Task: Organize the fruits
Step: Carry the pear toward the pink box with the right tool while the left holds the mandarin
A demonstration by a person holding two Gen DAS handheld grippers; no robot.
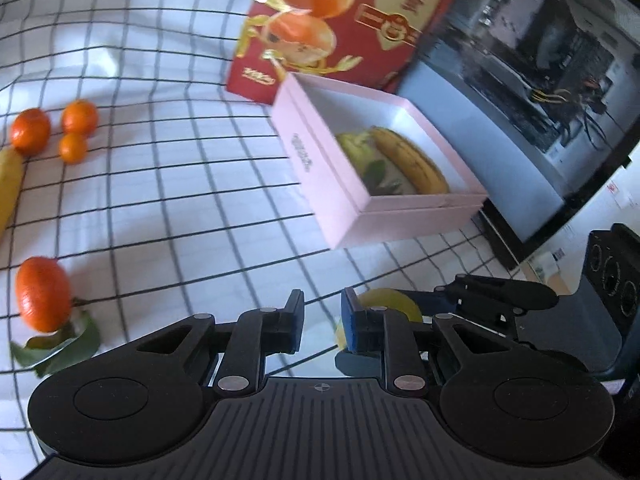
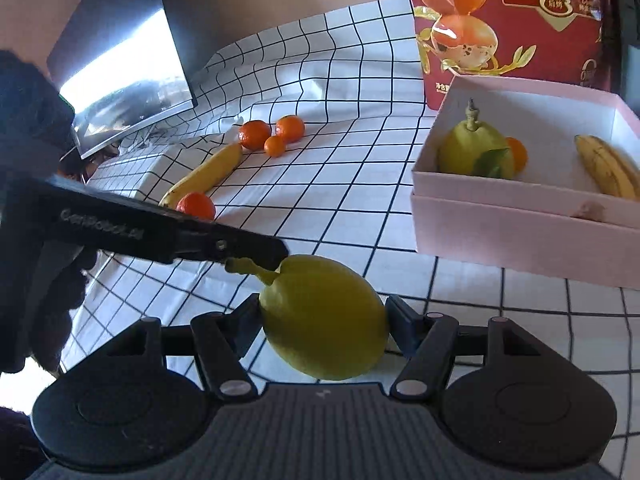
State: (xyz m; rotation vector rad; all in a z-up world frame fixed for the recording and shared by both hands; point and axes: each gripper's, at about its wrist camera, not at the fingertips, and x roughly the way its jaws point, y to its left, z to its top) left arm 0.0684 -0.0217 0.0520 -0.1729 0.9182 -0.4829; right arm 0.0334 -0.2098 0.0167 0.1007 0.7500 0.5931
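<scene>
Yellow-green pear clamped at mid-width between the two fingers of the right gripper, held above the checked cloth on the desk, stem pointing left. The left gripper reaches in from the left, angled downward, its fingers nearly closed with nothing seen between them; in the right wrist view its tip sits at the pear's stem. Just right, the pink box contains another pear, a tangerine and a banana. Farther left on the cloth: a second banana and four tangerines.
</scene>
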